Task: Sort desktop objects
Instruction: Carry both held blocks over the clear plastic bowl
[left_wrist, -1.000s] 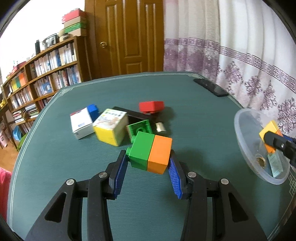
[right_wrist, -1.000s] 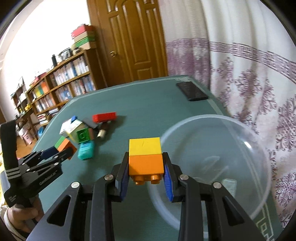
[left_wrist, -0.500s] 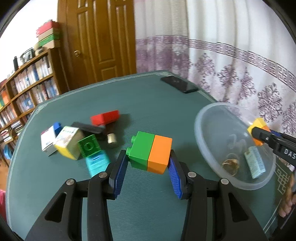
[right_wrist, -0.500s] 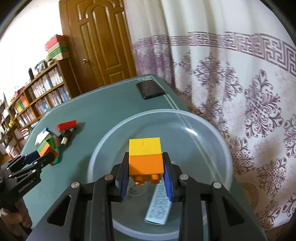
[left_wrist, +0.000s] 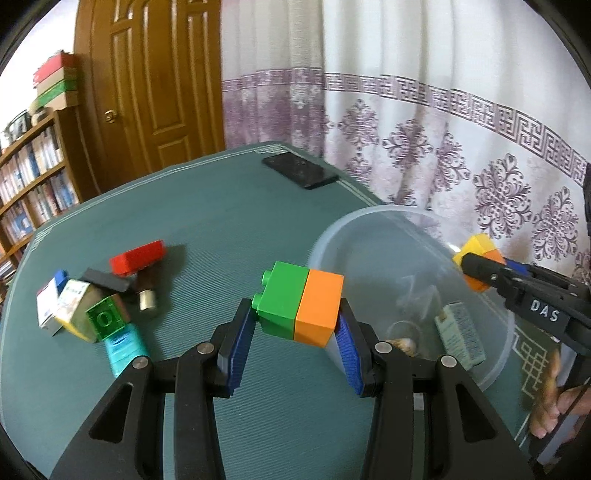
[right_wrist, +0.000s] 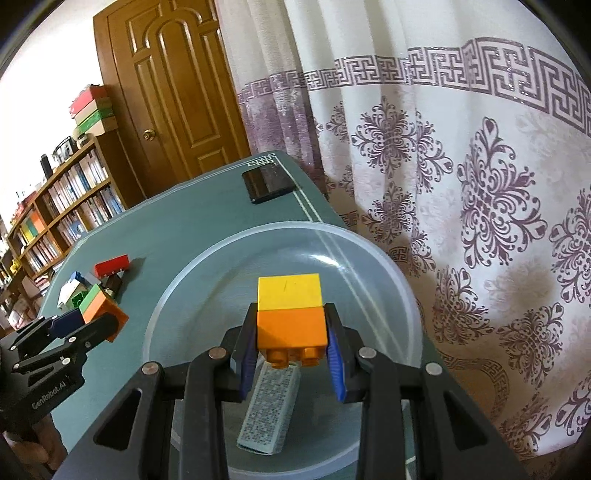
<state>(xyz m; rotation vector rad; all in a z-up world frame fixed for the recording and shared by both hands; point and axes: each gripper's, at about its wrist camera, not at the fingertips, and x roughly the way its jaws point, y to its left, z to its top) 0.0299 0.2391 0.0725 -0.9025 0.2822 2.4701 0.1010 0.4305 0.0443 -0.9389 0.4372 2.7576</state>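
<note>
Above the clear plastic bowl (right_wrist: 402, 295), a yellow-and-orange brick stack (right_wrist: 290, 317) is held by the right gripper (right_wrist: 291, 350), its jaws clamped on the orange half with the studs pointing back toward the camera. Just left of the bowl, a green-and-orange brick pair (left_wrist: 301, 308) is clamped sideways in the jaws of the left gripper (left_wrist: 295, 332), lifted clear of the surface (left_wrist: 221, 206); the pair's orange end overlaps the bowl's near rim in the left wrist view. A pale grey-green printed box (right_wrist: 269, 410) lies on the bowl's floor, and a small roundish metallic item (left_wrist: 404, 341) beside it is too blurred to identify.

Well left of the bowl, a cluster is gathered on the teal cloth surface: a red brick (left_wrist: 137, 257), a green brick (left_wrist: 105, 320), a yellow-edged carton (left_wrist: 72, 308), a white-and-blue carton (left_wrist: 50, 304), a teal box (left_wrist: 125, 349), a small bottle with a silver cap (left_wrist: 146, 295) and a flat black item (left_wrist: 105, 280) partly buried under the others. Beyond the bowl, a black phone (left_wrist: 300, 171) lies near the surface's far edge. Behind that edge stand a wooden door (left_wrist: 151, 85), a patterned curtain (right_wrist: 461, 166) and a bookshelf (right_wrist: 59, 199). Fingers (left_wrist: 550, 406) gripping the right handle are cut off at the frame edge.
</note>
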